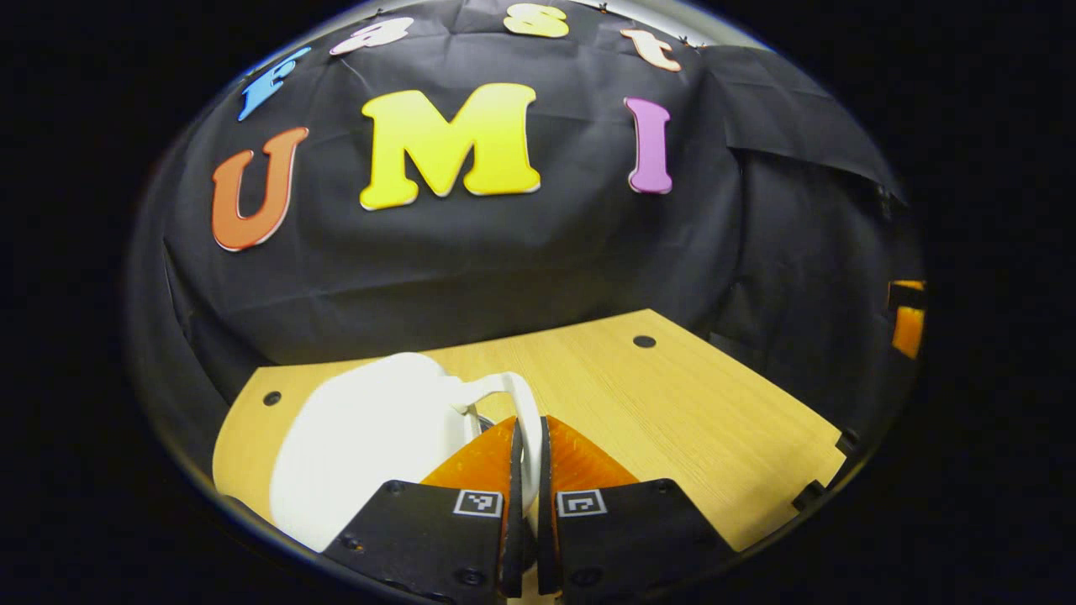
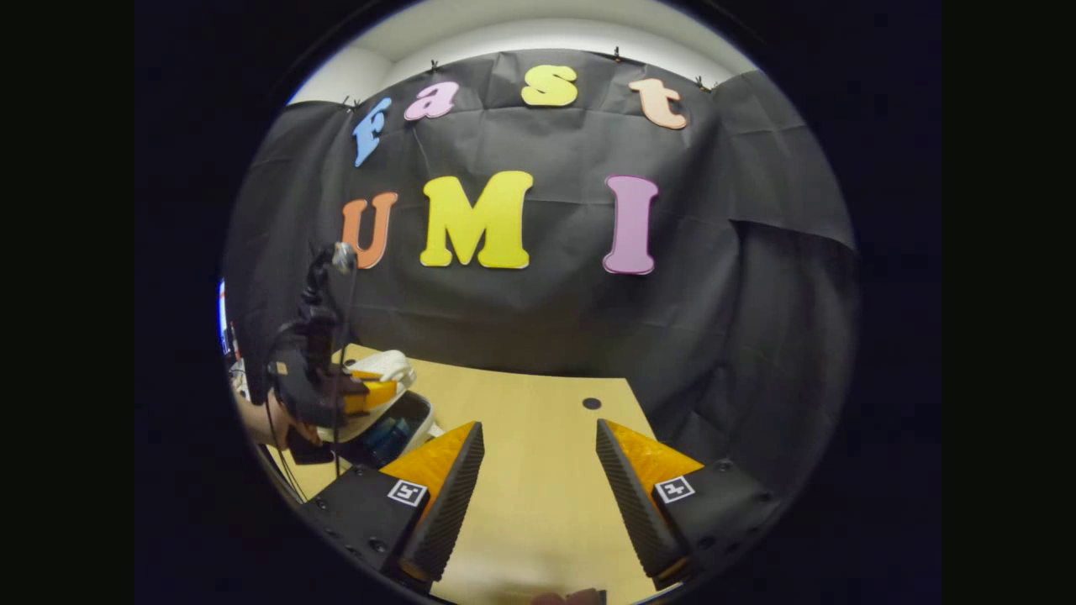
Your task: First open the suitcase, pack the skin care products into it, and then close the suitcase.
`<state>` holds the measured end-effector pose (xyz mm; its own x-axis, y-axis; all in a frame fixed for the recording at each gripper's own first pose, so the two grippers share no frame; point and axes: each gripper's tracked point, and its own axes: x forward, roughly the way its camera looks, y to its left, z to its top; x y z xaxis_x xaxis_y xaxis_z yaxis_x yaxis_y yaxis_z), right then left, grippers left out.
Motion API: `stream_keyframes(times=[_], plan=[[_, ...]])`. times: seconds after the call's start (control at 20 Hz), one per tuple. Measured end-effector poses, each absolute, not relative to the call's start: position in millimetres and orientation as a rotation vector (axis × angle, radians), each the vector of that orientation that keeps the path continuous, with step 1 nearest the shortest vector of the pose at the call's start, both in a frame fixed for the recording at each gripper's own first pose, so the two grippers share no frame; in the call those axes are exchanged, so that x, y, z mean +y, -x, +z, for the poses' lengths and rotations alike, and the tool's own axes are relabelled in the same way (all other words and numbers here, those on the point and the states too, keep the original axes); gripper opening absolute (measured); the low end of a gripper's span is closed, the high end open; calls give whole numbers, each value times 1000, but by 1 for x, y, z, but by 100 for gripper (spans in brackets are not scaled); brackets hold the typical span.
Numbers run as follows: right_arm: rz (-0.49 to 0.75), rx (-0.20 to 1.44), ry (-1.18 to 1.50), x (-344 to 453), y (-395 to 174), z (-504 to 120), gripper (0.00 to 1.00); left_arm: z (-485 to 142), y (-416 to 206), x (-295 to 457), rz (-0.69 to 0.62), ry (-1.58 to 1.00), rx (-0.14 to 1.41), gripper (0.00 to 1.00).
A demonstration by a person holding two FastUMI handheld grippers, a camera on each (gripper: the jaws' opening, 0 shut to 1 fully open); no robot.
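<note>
1. The counter was pale wood with a fine grain, set with small dark round holes near its edges – one toward the back in the left gripper view.
2. Black cloth hung in soft folds behind the counter and wrapped round to the right side; above it, in the right gripper view, a strip of pale wall or ceiling showed.
3. The suitcase – small, white and rounded – sat at the counter's left part. In the left gripper view its handle arched just ahead of the fingers.
4. The left claw had its fingers drawn nearly together on that thin handle loop, which ran down between them.
5. In the right gripper view the suitcase lid stood partly raised, the left claw at its rim, held by a hand. Something blue lay inside the lower shell; I could not tell what.
6. The right claw hung spread wide over bare counter, gripping nothing, well apart from the suitcase.
</note>
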<state>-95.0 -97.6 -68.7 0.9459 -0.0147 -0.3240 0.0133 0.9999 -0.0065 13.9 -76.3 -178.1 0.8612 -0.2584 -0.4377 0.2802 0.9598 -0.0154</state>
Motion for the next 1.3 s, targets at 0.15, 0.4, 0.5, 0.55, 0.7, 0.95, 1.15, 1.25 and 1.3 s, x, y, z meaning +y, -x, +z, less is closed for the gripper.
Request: stream_keyframes(times=[0.15,0.4,0.5,0.55,0.7,0.95,1.15,1.25,1.3], plan=[[-42,374,16,-118,97,-83,80,-222,-15,-95,-294,-62,529,10],[-51,404,-2,-127,89,-94,79,-252,-19,-108,-270,-103,573,10],[-36,403,-2,-123,83,-94,78,-256,-19,-110,-249,-89,583,14],[-28,404,2,-121,80,-94,80,-260,-18,-114,-257,-66,601,17],[4,406,1,-111,69,-96,80,-253,-8,-122,-279,-30,636,41],[53,285,-9,-87,32,-47,78,-168,-7,-102,-200,2,487,98],[84,131,-36,-64,-3,10,79,-53,-8,-38,-12,42,234,97],[78,83,-52,-54,-11,25,79,-14,-6,-18,28,36,146,97],[74,67,-59,-46,-13,30,79,-4,-2,-10,46,29,117,97]])
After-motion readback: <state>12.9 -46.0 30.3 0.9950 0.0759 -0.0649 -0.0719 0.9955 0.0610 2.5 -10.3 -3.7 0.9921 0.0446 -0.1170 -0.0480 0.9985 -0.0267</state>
